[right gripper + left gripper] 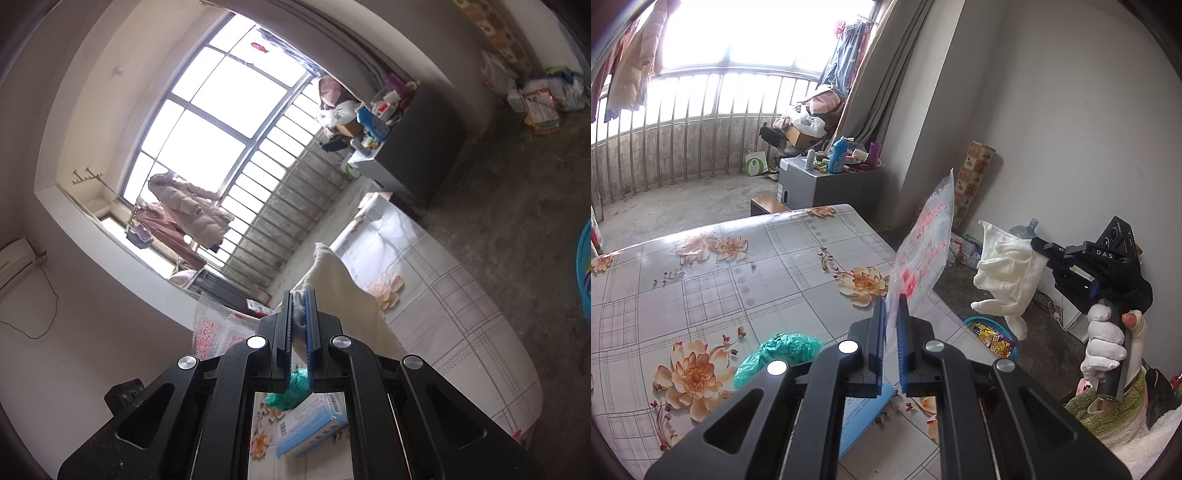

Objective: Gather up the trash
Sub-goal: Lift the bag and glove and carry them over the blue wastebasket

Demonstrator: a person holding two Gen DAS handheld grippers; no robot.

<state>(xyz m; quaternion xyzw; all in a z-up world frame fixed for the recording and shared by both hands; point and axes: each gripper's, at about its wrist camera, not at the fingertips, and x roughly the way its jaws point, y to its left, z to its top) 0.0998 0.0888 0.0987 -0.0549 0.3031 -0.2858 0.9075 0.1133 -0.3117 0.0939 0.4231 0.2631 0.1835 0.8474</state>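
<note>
My left gripper (893, 300) is shut on a clear plastic wrapper with red print (925, 243) and holds it upright above the table's right edge. My right gripper (300, 295) is shut on a white cloth (345, 295); in the left wrist view the right gripper (1039, 245) holds the cloth (1008, 273) in the air, right of the table and above a blue basket (991, 338). A crumpled green bag (775, 352) and a blue box (310, 424) lie on the floral table (720, 280). The wrapper also shows in the right wrist view (214, 328).
The blue basket with colourful packets sits on the floor beside the table. A grey cabinet (820, 181) loaded with bottles stands behind the table. A balcony railing (683, 129) and hanging clothes are at the back. Bags and a water jug (1028, 227) lie by the wall.
</note>
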